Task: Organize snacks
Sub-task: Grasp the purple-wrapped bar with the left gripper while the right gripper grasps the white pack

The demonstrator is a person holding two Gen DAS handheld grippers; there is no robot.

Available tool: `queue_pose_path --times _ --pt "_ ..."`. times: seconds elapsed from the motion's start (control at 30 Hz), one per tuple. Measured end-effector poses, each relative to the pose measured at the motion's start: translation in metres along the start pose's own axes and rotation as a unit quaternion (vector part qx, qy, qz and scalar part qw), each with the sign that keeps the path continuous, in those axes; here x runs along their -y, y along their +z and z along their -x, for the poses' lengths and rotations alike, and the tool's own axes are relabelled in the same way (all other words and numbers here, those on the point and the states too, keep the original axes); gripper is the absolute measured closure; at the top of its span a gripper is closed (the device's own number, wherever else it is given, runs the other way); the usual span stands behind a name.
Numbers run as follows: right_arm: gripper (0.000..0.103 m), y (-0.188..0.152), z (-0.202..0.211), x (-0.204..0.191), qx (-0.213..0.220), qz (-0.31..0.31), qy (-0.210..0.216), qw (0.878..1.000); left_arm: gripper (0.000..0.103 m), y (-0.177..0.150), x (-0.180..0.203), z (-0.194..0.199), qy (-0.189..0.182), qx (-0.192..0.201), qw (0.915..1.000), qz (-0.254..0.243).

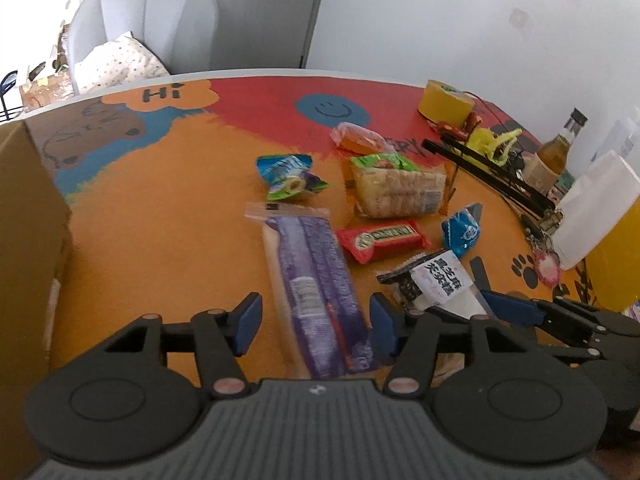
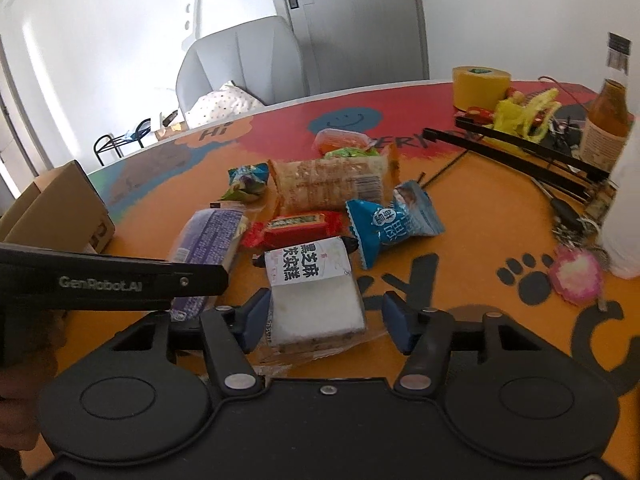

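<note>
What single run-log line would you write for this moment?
left claw: open astride purple snack pack | right claw: open astride white cake pack | cardboard box: left of snacks

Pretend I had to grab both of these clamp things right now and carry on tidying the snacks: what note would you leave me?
Left gripper: open, astride the long purple packet, pads not touching it.
Right gripper: open around the white cake packet; not gripped yet.
The other snacks lie loose on the table: red bar, blue candy bag, cracker pack, green-blue pouch, orange packet.
Cardboard box stands at the left.
Done: nothing visibly sorted. Left: everything.
</note>
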State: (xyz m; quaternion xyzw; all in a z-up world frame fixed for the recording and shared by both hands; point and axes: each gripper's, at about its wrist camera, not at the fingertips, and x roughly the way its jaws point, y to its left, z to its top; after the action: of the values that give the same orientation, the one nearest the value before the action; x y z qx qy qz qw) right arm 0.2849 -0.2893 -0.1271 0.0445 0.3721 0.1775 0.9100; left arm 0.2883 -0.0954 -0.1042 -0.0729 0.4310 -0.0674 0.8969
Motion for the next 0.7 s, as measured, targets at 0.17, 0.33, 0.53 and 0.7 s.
queue_pose_path --times 0.17,0.33,0.53,0.7 --pt "0.045 -0.005 0.009 0.007 0.001 -0.008 -0.02 1.0 0.043 -0.006 0.013 -0.007 0.023 0.003 0.9994 -0.025" --pt "0.039 -0.006 0.01 0.006 -0.002 -0.012 -0.03 0.999 0.05 -0.008 0.016 -0.008 0.037 0.007 0.9985 -0.04" --pt "0.035 -0.004 -0.001 -0.001 0.01 -0.001 -0.031 0.999 0.069 -0.008 0.001 -0.001 0.035 0.005 0.9992 -0.018" --pt "0.055 -0.004 -0.004 -0.009 0.017 0.024 -0.038 0.999 0.071 -0.012 -0.006 0.007 0.035 0.005 0.9993 -0.01"
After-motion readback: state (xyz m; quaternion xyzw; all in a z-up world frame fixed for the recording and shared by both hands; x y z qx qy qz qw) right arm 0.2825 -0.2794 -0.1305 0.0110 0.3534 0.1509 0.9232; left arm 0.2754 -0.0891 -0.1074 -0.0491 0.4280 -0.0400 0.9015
